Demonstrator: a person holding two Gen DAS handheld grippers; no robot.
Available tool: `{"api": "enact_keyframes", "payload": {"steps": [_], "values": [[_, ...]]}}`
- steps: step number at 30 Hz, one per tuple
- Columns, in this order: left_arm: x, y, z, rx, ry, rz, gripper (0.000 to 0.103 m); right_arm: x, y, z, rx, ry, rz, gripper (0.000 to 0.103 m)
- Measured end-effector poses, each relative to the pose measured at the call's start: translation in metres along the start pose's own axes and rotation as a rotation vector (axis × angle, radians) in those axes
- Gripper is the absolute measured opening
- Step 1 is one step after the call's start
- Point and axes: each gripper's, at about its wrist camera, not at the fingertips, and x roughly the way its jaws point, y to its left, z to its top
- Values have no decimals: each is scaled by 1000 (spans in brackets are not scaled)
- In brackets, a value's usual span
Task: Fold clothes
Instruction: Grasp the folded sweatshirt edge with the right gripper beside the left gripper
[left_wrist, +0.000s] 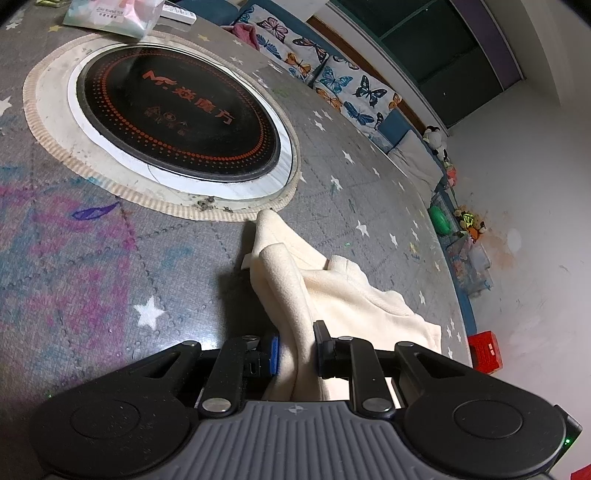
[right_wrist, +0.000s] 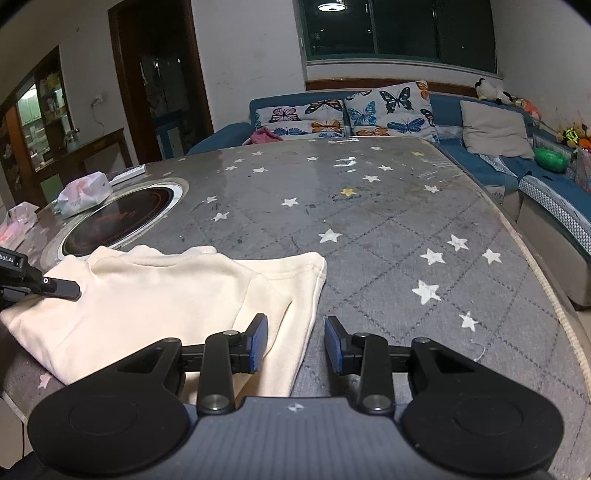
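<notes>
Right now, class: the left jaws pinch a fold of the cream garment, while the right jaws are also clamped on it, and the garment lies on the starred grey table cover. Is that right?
Not quite. The right gripper stands open with nothing between its jaws, as the right wrist view shows. The rest holds: the left gripper pinches a fold of the cream garment, which lies on the starred grey table cover.

Left tongs (left_wrist: 295, 350): black linkage arms on silver pivot screws, two round black discs flanking a ribbed grey housing with a small crosshair mark; blue pad on one finger; green indicator light at the right edge. Right tongs (right_wrist: 295, 343): same black-and-grey build, blue pads on both fingers (right_wrist: 260, 341), silver screws, white crosshair mark.
</notes>
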Motion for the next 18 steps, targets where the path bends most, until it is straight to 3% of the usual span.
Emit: {"api": "enact_keyframes", "payload": {"steps": [18], "values": [[-1, 1, 0, 12, 7, -5, 20, -2, 2, 1, -7, 5, -17, 34]]}}
